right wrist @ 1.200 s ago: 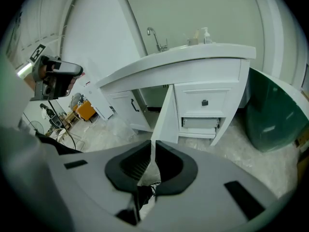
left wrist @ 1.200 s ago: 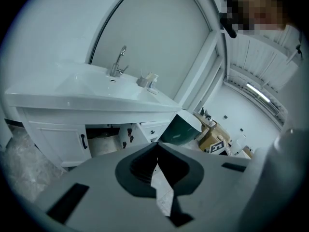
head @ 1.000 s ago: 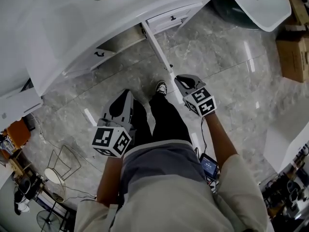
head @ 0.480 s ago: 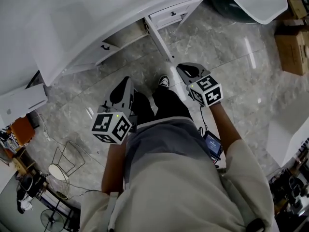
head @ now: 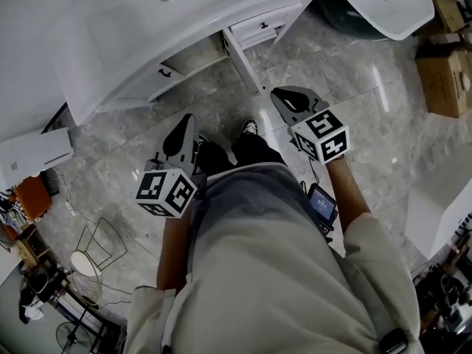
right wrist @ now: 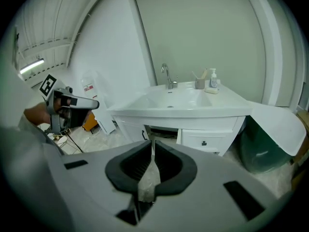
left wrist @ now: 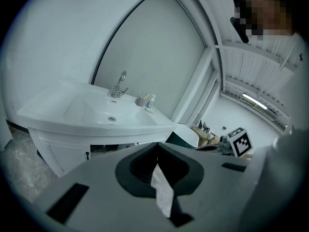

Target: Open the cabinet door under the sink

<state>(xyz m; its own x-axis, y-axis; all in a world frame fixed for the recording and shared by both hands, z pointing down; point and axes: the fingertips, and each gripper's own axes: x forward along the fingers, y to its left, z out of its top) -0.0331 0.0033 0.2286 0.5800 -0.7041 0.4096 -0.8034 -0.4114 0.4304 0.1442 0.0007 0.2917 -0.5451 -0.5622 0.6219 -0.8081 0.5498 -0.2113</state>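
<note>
Left gripper (head: pixel 184 124) and right gripper (head: pixel 283 94), matte grey shells with black ribbed pads and cubes of black-and-white square markers, were held well apart above the person's legs, each pair of jaws together on nothing; glossy grey-veined stone floor (head: pixel 346 57) lay open between them and the vanity. Beyond, the thin white cabinet door (head: pixel 244 61) stood swung out edge-on, beside a dark open compartment (head: pixel 193 56) under the curved, glossy white sink (head: pixel 125 28); a drawer (head: pixel 258 26) with a small black knob lay right of it; a red-printed label (right wrist: pixel 88 87) left of the sink was too small to read.
</note>
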